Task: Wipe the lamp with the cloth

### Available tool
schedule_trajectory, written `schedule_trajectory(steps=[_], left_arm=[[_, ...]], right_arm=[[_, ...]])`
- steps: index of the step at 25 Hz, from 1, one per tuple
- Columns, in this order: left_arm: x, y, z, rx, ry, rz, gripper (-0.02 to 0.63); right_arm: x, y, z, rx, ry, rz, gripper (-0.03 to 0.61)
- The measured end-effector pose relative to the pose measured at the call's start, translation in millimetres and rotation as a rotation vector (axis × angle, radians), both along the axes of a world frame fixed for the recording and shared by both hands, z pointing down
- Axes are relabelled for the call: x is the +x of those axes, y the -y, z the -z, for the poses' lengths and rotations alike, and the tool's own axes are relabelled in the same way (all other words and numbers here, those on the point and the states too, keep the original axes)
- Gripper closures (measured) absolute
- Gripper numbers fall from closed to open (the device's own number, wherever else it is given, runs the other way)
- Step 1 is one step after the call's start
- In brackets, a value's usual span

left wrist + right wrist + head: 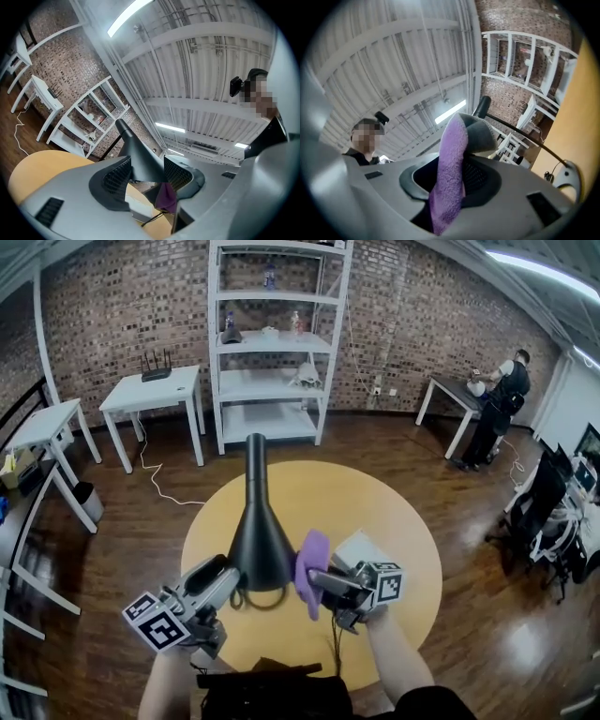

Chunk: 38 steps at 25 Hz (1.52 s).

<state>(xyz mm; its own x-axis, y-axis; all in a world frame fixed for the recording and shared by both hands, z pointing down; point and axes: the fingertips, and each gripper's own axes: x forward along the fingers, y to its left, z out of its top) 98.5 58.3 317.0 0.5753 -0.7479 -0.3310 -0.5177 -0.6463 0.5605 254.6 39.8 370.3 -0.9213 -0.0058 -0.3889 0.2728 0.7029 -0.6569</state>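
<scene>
Cloth (pixel 449 178) in right jaws, lamp (pixel 140 159) left

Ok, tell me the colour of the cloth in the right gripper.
The cloth is purple, grey at its top; clearest in right gripper view.

You see a matte black cone-shaped lamp (pixel 260 540) on a round yellow wooden table (pixel 403 521); right of the lamp, a fluffy purple cloth (pixel 311 570). Your left gripper (pixel 228 579) and right gripper (pixel 319 581) are grey, their marker cubes patterned in black-and-white squares.
</scene>
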Motion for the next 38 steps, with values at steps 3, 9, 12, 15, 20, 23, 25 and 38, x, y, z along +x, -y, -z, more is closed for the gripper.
schedule_trajectory(steps=[3,9,12,15,20,23,25,38], left_arm=[[-3,1,-2,-0.006,-0.023,-0.011,0.41],[4,0,-1,0.0,-0.007,-0.032,0.41],[4,1,0,0.008,0.009,-0.036,0.41],[2,1,0,0.013,0.004,-0.046,0.41],[2,3,-5,0.029,-0.007,-0.07,0.41],[8,3,-7,0.042,0.01,-0.081,0.41],[12,2,-8,0.054,0.033,-0.083,0.41],[-1,3,-21,0.028,-0.004,-0.099,0.408]], right_arm=[[-9,-25,11,0.117,-0.077,-0.01,0.459],[7,-43,17,0.208,-0.092,-0.056,0.459],[8,-37,41,0.322,-0.169,-0.149,0.459],[7,-8,89,0.427,-0.226,-0.294,0.459],[-33,79,127,0.602,-0.614,-0.53,0.459],[-69,116,137,0.743,-0.804,-0.581,0.459],[-95,140,139,0.814,-0.909,-0.587,0.459],[-150,181,83,1.133,-1.352,-0.508,0.46]])
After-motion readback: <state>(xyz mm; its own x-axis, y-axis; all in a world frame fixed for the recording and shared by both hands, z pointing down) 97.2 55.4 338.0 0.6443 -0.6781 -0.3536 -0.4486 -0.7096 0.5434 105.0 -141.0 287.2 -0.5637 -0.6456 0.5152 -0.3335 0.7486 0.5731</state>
